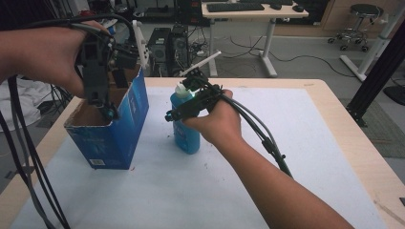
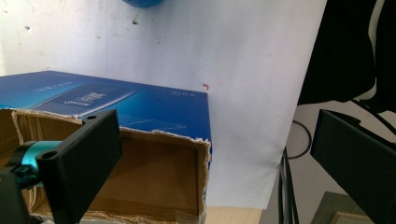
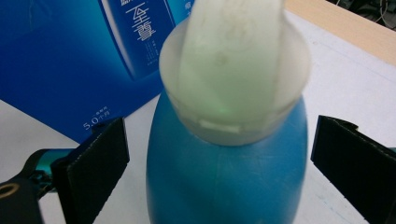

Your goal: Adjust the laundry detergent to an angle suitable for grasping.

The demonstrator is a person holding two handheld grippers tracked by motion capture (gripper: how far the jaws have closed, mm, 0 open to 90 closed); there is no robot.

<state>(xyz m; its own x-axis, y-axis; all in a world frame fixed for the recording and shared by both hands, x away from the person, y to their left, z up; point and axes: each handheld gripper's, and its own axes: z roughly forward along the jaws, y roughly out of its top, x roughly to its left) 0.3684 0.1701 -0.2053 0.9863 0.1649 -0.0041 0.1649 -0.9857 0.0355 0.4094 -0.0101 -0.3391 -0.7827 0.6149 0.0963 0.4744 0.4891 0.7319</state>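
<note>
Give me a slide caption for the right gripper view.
Open right tool straddling a blue bottle with white cap, blue box behind.

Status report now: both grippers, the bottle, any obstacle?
Right gripper open, fingers either side of blue bottle, not closed. Left gripper open, above open blue box. Bottle upright on white sheet, beside box. Nothing in the way.

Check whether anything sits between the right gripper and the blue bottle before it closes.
Nothing visible does. The right gripper is open, its jaws on either side of the blue bottle, below the white cap, with clear gaps on both sides. The blue box stands apart, to the bottle's side.
</note>
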